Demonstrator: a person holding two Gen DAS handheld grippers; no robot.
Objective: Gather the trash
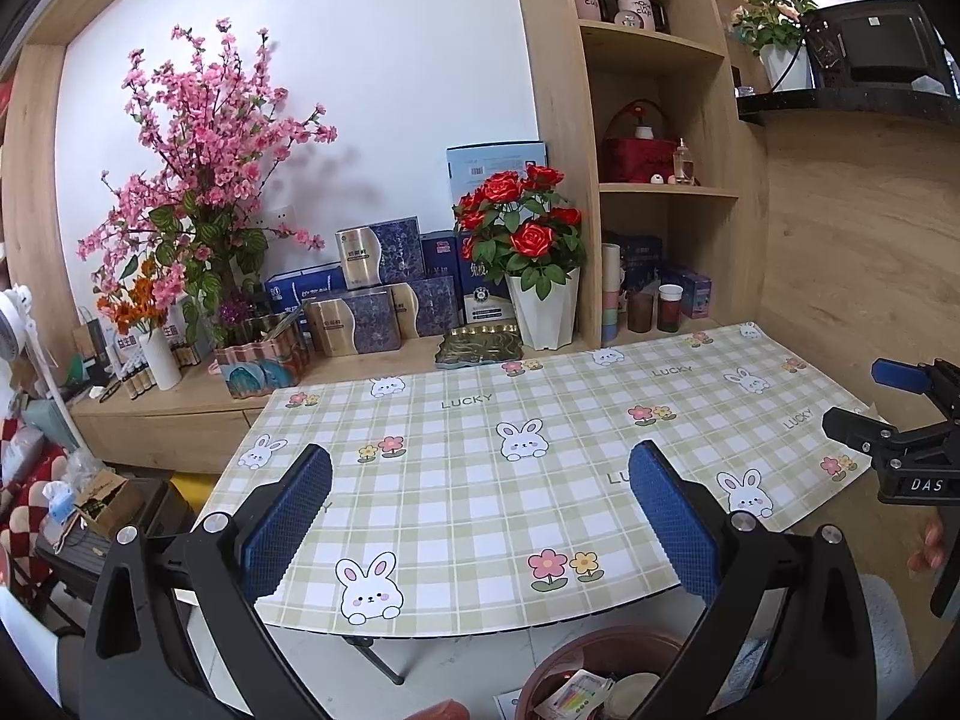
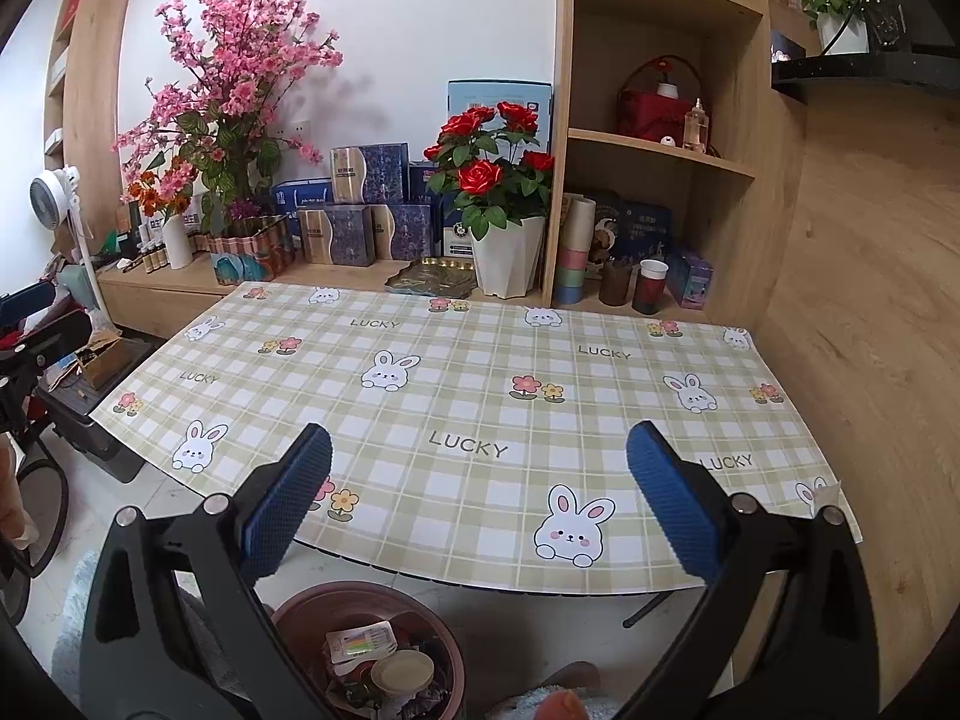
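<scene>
A brown round bin (image 2: 300, 612) stands on the floor below the table's near edge. It holds a white packet with coloured stripes (image 2: 360, 642), a round pale lid (image 2: 402, 672) and other scraps. The left wrist view shows the same bin (image 1: 576, 654) low between the fingers. My left gripper (image 1: 480, 516) is open with nothing between its blue pads, held over the near edge of the table (image 1: 456, 480). My right gripper (image 2: 480, 504) is open and empty too, above the checked rabbit-print cloth (image 2: 480, 396). No loose trash shows on the cloth.
Along the back ledge stand a white pot of red roses (image 2: 504, 264), pink blossom branches (image 2: 240, 60), blue boxes (image 2: 360, 228) and cups (image 2: 651, 285). A wooden shelf unit (image 2: 660, 150) and wall close the right side. Boxes and a fan (image 2: 54, 192) crowd the left floor.
</scene>
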